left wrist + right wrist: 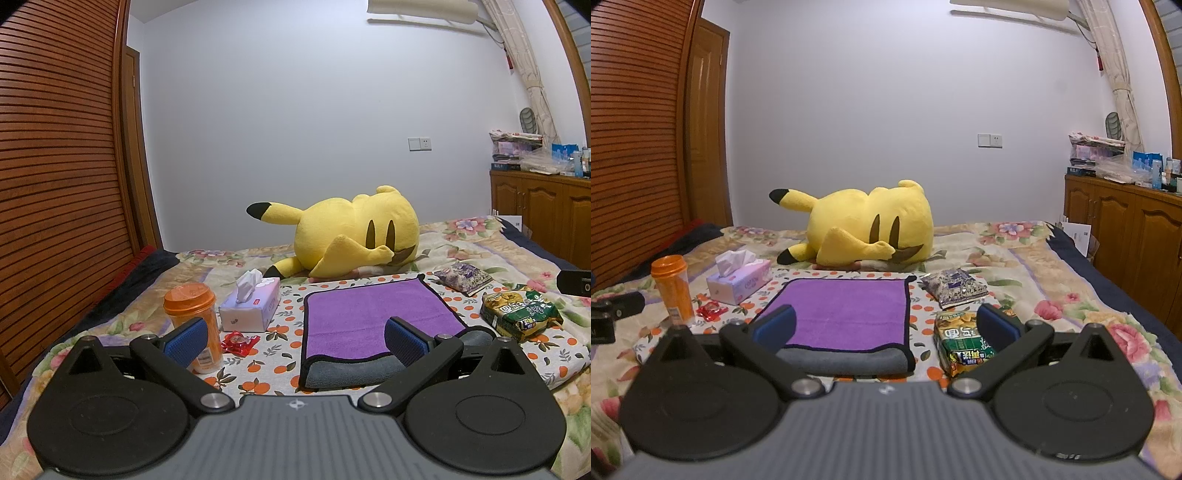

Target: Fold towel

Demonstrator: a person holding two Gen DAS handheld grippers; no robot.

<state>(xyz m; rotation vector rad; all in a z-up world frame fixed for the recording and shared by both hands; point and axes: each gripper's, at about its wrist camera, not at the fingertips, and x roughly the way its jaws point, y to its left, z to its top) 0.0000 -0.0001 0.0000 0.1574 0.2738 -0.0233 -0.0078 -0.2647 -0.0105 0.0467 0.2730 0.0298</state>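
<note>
A purple towel (pixel 373 314) with a black hem lies flat on the orange-print cloth on the bed; its near edge shows a grey underside strip (pixel 354 371). It also shows in the right wrist view (pixel 846 314). My left gripper (pixel 295 339) is open and empty, held above the towel's near left edge. My right gripper (pixel 886 328) is open and empty, held above the towel's near right corner.
An orange bottle (pixel 195 325), a tissue box (pixel 251 310) and a red wrapper (pixel 240 341) lie left of the towel. A green snack bag (pixel 964 343) and a purple packet (pixel 955 288) lie to its right. A yellow plush (pixel 351 232) lies behind it.
</note>
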